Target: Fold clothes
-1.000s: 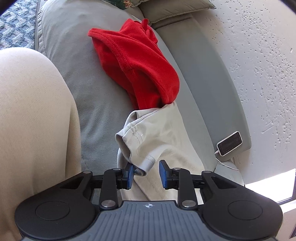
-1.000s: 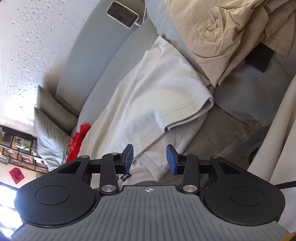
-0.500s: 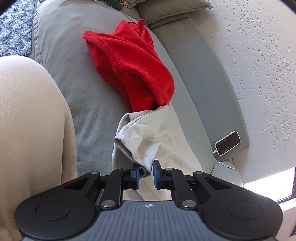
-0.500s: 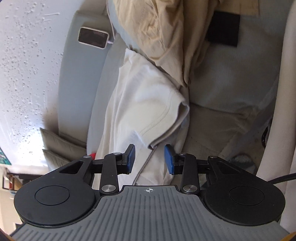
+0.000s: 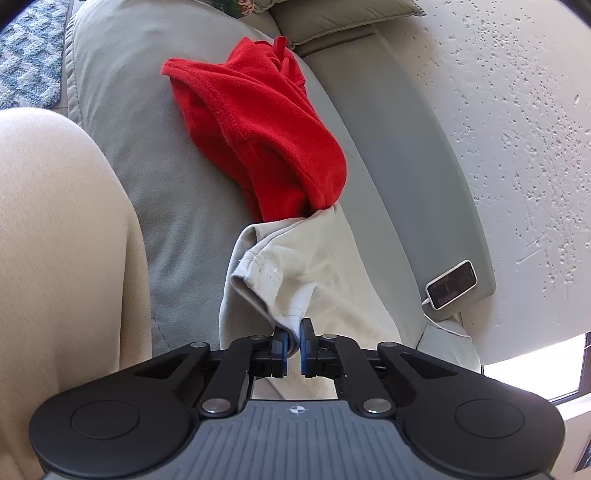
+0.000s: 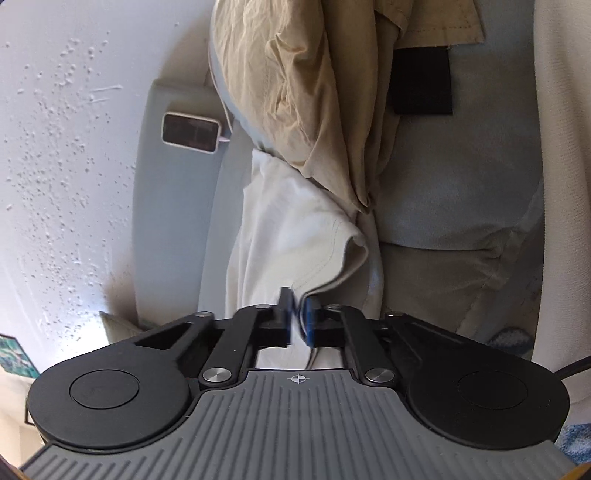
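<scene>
Grey-green sofa [image 5: 192, 206] w/ soft cushioned seat, set against a white pitted, textured wall [image 5: 517, 129]. Patterned blue-grey rug [image 5: 26, 62] shows past the sofa's front edge; a cushion [image 5: 343, 18] sits at the far end.

Off-white T-shirt [image 5: 325, 280] lies along the seat close to the sofa backrest, smooth knit w/ double-stitched hems. Left gripper [image 5: 293, 341] has its blue pads pressed together on the hem of one corner of the shirt, fabric pinched between them & pulled into a small peak. In the right wrist view the same T-shirt [image 6: 295, 229] runs lengthwise by the backrest; right gripper [image 6: 298, 315] jaws are closed, a stitched edge of the shirt caught between the pads, slightly motion-blurred.

Red fleece garment [image 5: 258, 125], fuzzy w/ a ribbed stitched edge, lies crumpled on the seat beyond the shirt, its near end touching the shirt's far end. Wrinkled tan garment [image 6: 314, 92], thin woven cloth, is heaped over the shirt's other end; a black rectangular patch [image 6: 421, 81] sits beside it.

Small white-framed phone [image 5: 451, 284] w/ dark screen & white cable rests on top of the backrest. Person's leg in beige trousers [image 5: 55, 277] fills the side nearest the sofa front.
</scene>
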`<state>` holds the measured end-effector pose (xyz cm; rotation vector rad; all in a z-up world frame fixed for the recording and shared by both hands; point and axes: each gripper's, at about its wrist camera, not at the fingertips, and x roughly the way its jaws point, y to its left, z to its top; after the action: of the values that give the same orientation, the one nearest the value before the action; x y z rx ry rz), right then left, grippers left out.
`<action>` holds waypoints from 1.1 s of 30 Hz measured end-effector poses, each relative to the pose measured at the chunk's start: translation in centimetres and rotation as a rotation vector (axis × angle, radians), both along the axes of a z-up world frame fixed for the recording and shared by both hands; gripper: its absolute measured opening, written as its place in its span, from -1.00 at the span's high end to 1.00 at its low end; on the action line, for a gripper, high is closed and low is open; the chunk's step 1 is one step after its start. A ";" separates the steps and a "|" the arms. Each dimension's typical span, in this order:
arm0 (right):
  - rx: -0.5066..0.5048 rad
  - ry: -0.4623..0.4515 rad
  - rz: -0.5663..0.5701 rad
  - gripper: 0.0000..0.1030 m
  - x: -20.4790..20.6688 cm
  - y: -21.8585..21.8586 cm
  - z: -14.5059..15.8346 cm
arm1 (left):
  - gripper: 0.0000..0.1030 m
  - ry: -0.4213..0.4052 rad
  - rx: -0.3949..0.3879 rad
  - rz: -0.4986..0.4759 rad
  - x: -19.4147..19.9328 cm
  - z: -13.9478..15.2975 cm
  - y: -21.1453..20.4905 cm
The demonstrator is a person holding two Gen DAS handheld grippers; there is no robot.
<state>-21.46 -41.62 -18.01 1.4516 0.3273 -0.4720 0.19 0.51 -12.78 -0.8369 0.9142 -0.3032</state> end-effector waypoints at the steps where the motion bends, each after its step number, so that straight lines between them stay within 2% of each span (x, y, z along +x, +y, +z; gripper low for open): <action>1: -0.019 0.006 0.005 0.96 0.1 0.0 0.3 | 1.00 -0.007 0.013 -0.001 0.1 0.4 -0.1; 4: -0.060 0.010 0.024 0.98 0.2 -0.1 1.8 | 1.00 -0.006 0.002 -0.012 0.3 1.2 0.5; 8: -0.068 0.000 0.031 0.98 -0.4 -0.7 3.7 | 1.00 0.010 -0.048 -0.010 0.8 2.6 1.6; 10: -0.070 0.012 0.034 0.98 -0.7 -1.0 4.4 | 1.00 0.024 -0.024 -0.024 1.4 3.1 1.6; 12: -0.082 0.046 0.041 0.98 -1.1 -1.2 4.5 | 1.00 0.031 0.033 -0.054 1.3 3.1 1.4; 17: -0.122 0.167 0.073 0.98 -2.0 -0.9 3.8 | 1.00 0.046 0.254 -0.143 1.0 2.2 -1.1; 20: -0.154 0.244 0.108 0.97 -1.2 -0.8 3.6 | 0.96 0.020 0.377 -0.193 0.4 2.2 -2.0; 21: -0.162 0.269 0.121 0.88 -1.0 -0.7 3.6 | 0.75 0.008 0.412 -0.204 0.4 2.3 -2.3; 22: -0.164 0.292 0.138 0.85 -0.7 -0.7 3.5 | 0.65 -0.004 0.447 -0.214 0.4 2.4 -2.6; 23: -0.157 0.316 0.163 0.79 -0.5 -0.8 3.6 | 0.47 -0.012 0.466 -0.228 0.3 2.8 -2.9; 24: -0.147 0.341 0.191 0.44 -0.3 -0.8 3.7 | 0.24 -0.026 0.486 -0.248 0.0 3.5 -3.0; 25: -0.147 0.364 0.217 -0.10 -0.1 -0.6 4.0 | 0.15 -0.040 0.506 -0.268 -0.3 4.2 -3.2; 26: -0.159 0.382 0.242 -0.21 -0.1 -0.3 4.5 | -0.01 -0.059 0.539 -0.279 -0.5 4.9 -3.4; 27: -0.172 0.400 0.268 -0.21 -0.1 0.0 4.9 | -0.13 -0.079 0.573 -0.289 -0.8 5.7 -3.6; 30: -0.234 0.373 0.339 -0.21 0.2 1.1 7.0 | -0.17 -0.157 0.614 -0.305 -2.6 7.6 -3.4; 33: -0.301 0.326 0.408 -0.21 0.5 2.3 9.3 | -0.12 -0.239 0.565 -0.385 -2.7 8.4 -4.8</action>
<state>-20.93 -39.32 -8.71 0.9797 0.7629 -0.4026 -2.50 -4.25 -4.34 -0.0967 0.8702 -0.4399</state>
